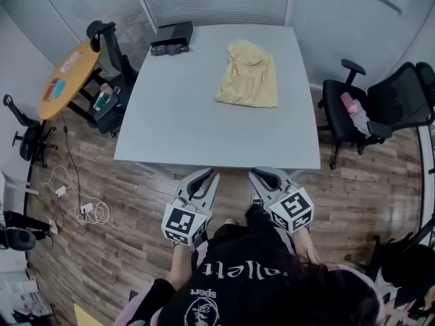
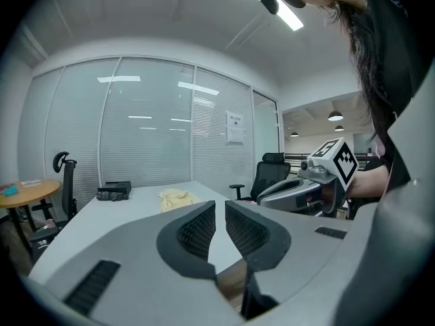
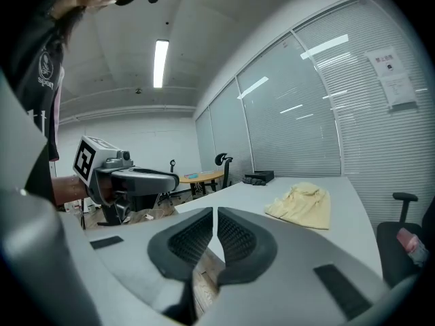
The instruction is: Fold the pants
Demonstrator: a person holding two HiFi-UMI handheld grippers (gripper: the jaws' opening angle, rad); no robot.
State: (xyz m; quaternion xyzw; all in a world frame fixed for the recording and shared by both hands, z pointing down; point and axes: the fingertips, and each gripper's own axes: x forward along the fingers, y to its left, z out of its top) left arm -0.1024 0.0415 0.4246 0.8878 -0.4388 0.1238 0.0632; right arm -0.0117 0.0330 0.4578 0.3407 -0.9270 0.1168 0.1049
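Plainly, yellow pants (image 1: 249, 75) and a black box (image 1: 173, 34) share the table (image 1: 204, 128).

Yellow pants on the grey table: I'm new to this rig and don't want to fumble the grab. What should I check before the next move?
1. Crumpled yellow fabric pants wholly on the square grey table: ok.
2. Pants spread flat: not ok, bunched at the far end.
3. Left tool and right tool at the pants: not ok, both by the table's near edge.
4. Jaws open for a grasp: not ok, both together, empty.
5. Flat black box apart from the pants: ok.
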